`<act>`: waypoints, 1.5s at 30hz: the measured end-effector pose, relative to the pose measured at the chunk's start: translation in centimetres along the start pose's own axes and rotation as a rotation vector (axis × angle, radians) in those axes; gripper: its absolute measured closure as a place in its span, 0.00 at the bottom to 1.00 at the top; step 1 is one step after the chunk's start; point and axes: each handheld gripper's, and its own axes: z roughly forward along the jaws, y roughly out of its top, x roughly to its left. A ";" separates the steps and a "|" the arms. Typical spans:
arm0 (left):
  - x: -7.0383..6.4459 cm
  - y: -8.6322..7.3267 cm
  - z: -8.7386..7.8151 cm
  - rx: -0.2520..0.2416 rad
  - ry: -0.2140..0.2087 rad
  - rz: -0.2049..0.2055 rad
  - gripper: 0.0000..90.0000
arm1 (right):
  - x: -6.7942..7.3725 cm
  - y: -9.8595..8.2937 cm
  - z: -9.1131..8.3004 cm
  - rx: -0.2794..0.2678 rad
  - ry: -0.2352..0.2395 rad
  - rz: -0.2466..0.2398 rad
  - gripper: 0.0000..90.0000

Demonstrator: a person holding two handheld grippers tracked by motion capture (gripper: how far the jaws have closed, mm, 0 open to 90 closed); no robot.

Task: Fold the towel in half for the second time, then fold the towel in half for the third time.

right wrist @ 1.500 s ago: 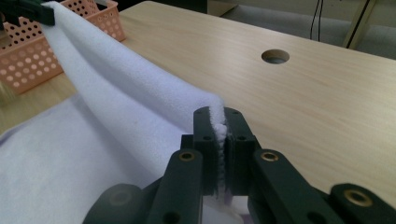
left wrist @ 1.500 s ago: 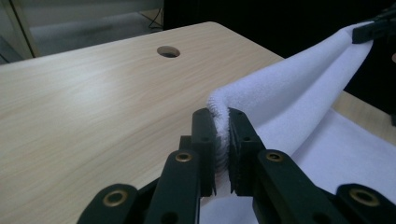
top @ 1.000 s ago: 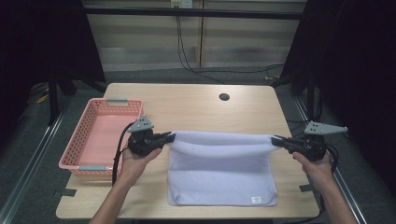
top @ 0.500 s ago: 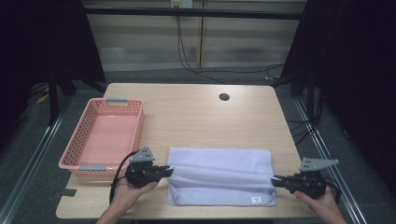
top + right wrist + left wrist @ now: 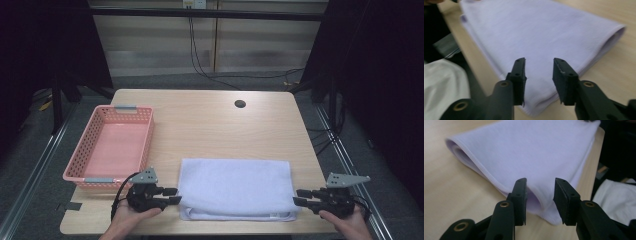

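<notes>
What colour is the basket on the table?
Pink, the basket shows best in the high view.

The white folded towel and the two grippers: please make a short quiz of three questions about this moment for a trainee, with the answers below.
1. True or false: the white folded cloth towel lies inside the pink plastic mesh basket.
2. How do the jaws of the left gripper stand? A) shut on the towel B) open, at the towel's near corner C) shut on the basket
3. Fill in: the right gripper is at the towel's ______ end in the high view.

Key:
1. False. The towel lies on the light wooden table, to the right of the basket.
2. B.
3. Right; its jaws are open too.
</notes>
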 end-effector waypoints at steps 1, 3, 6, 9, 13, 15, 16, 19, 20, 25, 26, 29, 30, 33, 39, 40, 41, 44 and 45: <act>0.4 0.4 0.2 -0.001 0.028 0.005 0.69 | -0.1 0.3 0.5 -0.001 -0.023 0.008 0.64; 1.3 1.3 0.9 0.026 0.057 0.011 0.70 | -0.3 0.8 1.9 0.025 -0.037 0.004 0.62; 2.9 2.1 2.7 0.063 0.088 -0.012 0.72 | -1.0 1.0 3.7 0.067 -0.069 0.013 0.57; 3.6 1.9 4.3 0.112 0.099 -0.021 0.74 | -1.8 0.7 4.8 0.104 -0.128 0.014 0.55; 3.2 1.4 4.9 0.141 0.102 0.022 0.76 | -2.1 0.3 5.2 0.093 -0.156 -0.010 0.54; 3.1 1.3 5.4 0.138 0.096 0.018 0.79 | -1.8 0.4 5.5 0.111 -0.191 -0.055 0.63; 3.1 1.3 5.5 0.136 0.099 0.015 0.80 | -1.7 0.5 5.6 0.121 -0.216 -0.073 0.69; 3.3 1.5 5.8 0.137 0.093 0.017 0.82 | -2.1 0.6 5.6 0.120 -0.242 -0.069 0.86; 3.3 1.5 5.8 0.137 0.093 0.017 0.82 | -2.4 0.6 5.5 0.111 -0.251 -0.070 0.89; 3.2 2.4 7.3 0.135 0.074 -0.005 0.81 | -4.4 1.0 5.3 0.108 -0.277 0.000 0.92; 3.2 2.4 7.3 0.135 0.074 -0.005 0.80 | -4.8 1.0 5.2 0.099 -0.277 0.005 0.92; 2.9 3.1 7.5 0.145 0.061 -0.012 0.70 | -5.2 0.8 4.8 0.077 -0.245 0.033 0.79; 2.9 3.1 7.5 0.145 0.061 -0.012 0.68 | -5.2 0.8 4.8 0.077 -0.245 0.033 0.79; 3.1 4.3 6.5 0.081 0.109 -0.032 0.61 | -3.8 0.7 3.7 0.031 -0.234 0.040 0.60; 4.2 6.3 6.1 0.021 0.113 -0.061 0.54 | 0.3 1.2 3.3 -0.018 -0.125 -0.007 0.51; 4.4 6.4 6.1 0.005 0.126 -0.071 0.55 | 0.7 1.2 3.5 -0.016 -0.114 -0.016 0.50; 4.6 6.5 6.2 0.008 0.134 -0.072 0.55 | 1.4 1.4 4.0 -0.006 -0.097 -0.032 0.50; 5.0 6.7 6.4 0.018 0.155 -0.048 0.53 | 2.2 2.1 5.1 -0.022 -0.055 -0.025 0.49; 5.5 6.9 6.6 0.000 0.140 -0.062 0.53 | 2.4 2.4 5.7 -0.023 -0.034 -0.020 0.49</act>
